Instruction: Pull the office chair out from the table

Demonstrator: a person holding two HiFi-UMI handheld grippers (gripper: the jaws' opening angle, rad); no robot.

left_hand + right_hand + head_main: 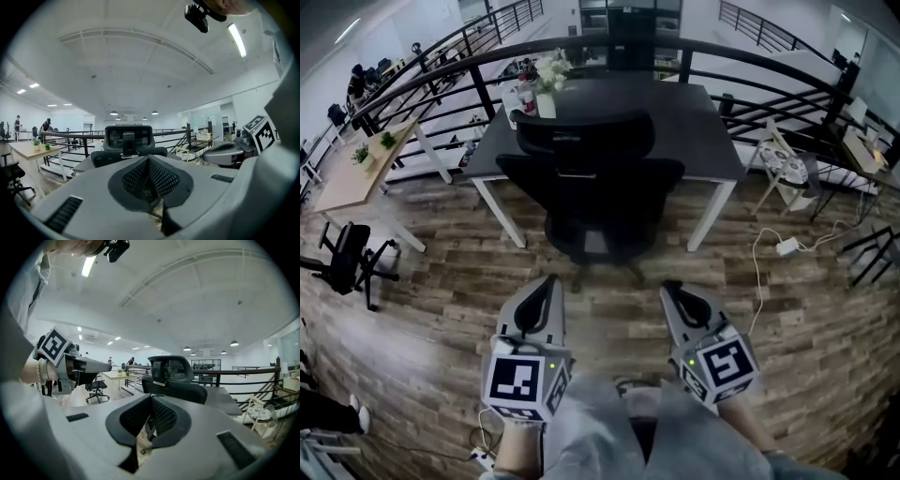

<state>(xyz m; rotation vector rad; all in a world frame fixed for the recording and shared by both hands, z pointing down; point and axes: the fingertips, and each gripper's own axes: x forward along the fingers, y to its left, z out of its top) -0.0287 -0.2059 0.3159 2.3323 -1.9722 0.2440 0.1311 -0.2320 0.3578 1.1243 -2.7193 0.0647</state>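
Looking down from your head, you see the office chair (591, 178) tucked under the far black table (703, 131). Your left gripper (548, 281) and right gripper (672, 286) sit side by side near you, well apart from the chair. Only the two gripper views show the jaws up close, both pairs pressed together with nothing between them, and the ceiling lights (236, 40) high above.

Left gripper (549, 280) and right gripper (672, 285) side by side (jaws together, empty)
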